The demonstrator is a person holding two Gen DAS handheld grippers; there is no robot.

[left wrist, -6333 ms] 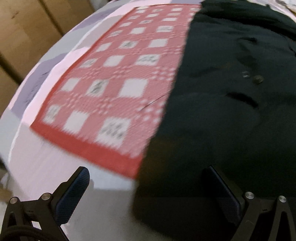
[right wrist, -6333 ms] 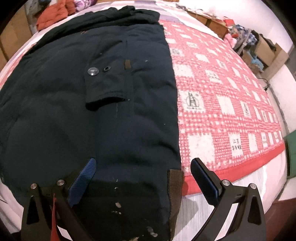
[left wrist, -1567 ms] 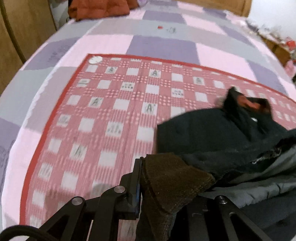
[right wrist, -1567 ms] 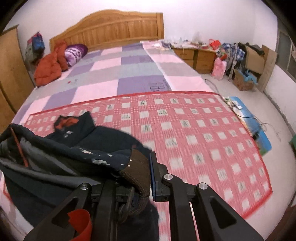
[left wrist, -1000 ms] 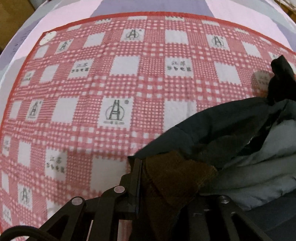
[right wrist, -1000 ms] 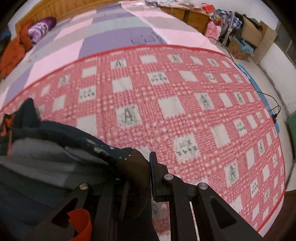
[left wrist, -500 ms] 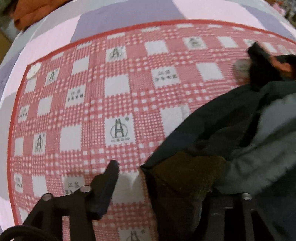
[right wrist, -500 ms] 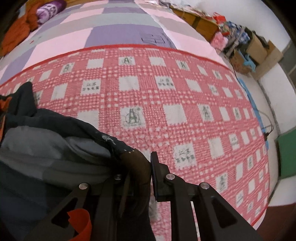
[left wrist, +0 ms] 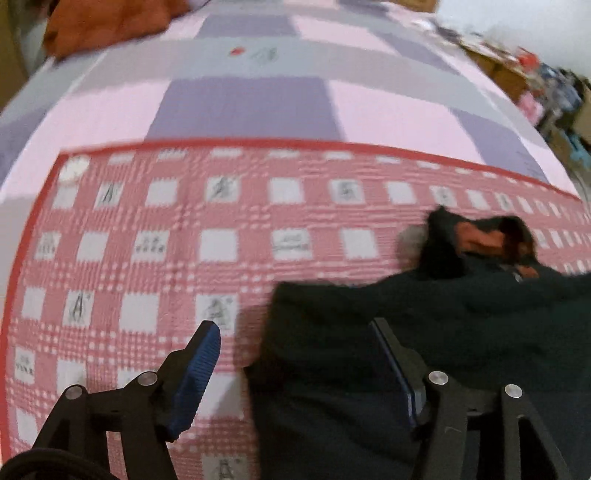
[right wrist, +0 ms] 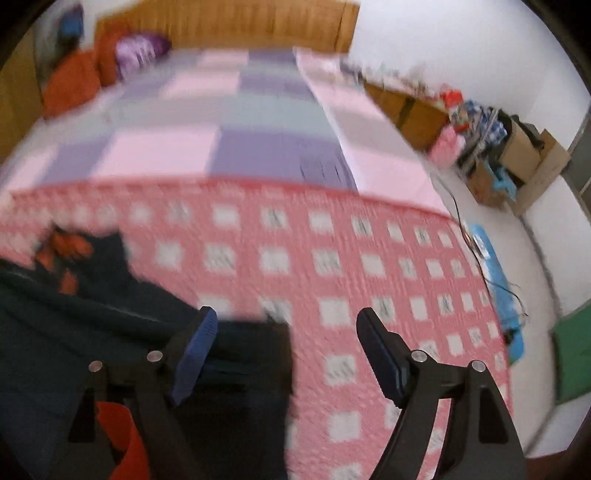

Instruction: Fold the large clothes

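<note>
Garment: my dark, near-black padded coat (left wrist: 424, 332) lies folded on the red-and-white checked blanket (left wrist: 147, 240); its collar end, with orange lining showing, points toward the headboard side.
Left gripper (left wrist: 295, 363): my black two-finger tool with blue ribbed pads; its jaws are opening and stand wide. The coat's edge lies below the gap, and neither pad presses on it.
Right gripper (right wrist: 286, 354): same build; its jaws are opening and stand wide. A corner of the coat (right wrist: 240, 369) lies under the gap, not gripped.
Surface: the checked blanket (right wrist: 351, 277) covers the near part of a bed, over a bedspread of pink, purple and grey squares (right wrist: 221, 140).
Background: wooden headboard (right wrist: 229, 22) at the far end; orange garment (right wrist: 70, 85) and purple patterned bundle (right wrist: 138, 51) near it; cardboard boxes (right wrist: 517, 158) and clutter along the white wall.
Sharpness: both views are blurred, so I cannot read the blanket's printed marks.
</note>
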